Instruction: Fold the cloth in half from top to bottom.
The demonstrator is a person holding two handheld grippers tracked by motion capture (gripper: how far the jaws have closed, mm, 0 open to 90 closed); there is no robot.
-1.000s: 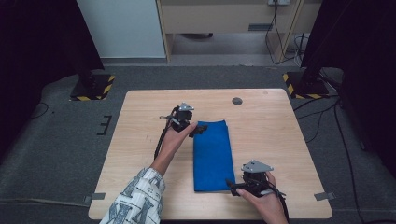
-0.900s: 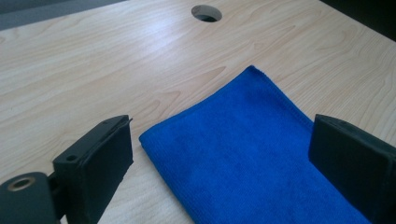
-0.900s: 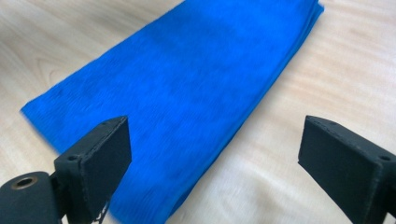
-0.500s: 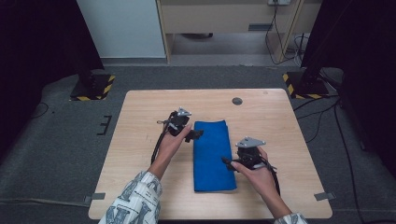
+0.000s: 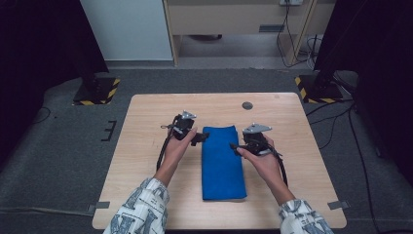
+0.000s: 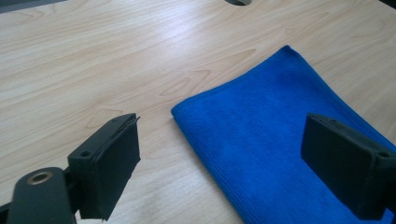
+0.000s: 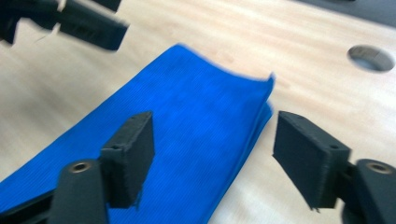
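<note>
Blue cloth (image 7: 196,135), layered edge in right gripper view

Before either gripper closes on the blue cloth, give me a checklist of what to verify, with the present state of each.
1. Blue cloth lies folded and flat on the table: ok.
2. Left gripper open at the cloth's far left corner, one jaw over bare wood, the other above the cloth: ok.
3. Right gripper open and straddling the far right corner; its jaws have just been closing with the edge between them, pads not yet pressing: ok.
4. All folded layers between the right jaws: cannot tell.
5. Round hole in the table stands apart from the cloth: ok.
</note>
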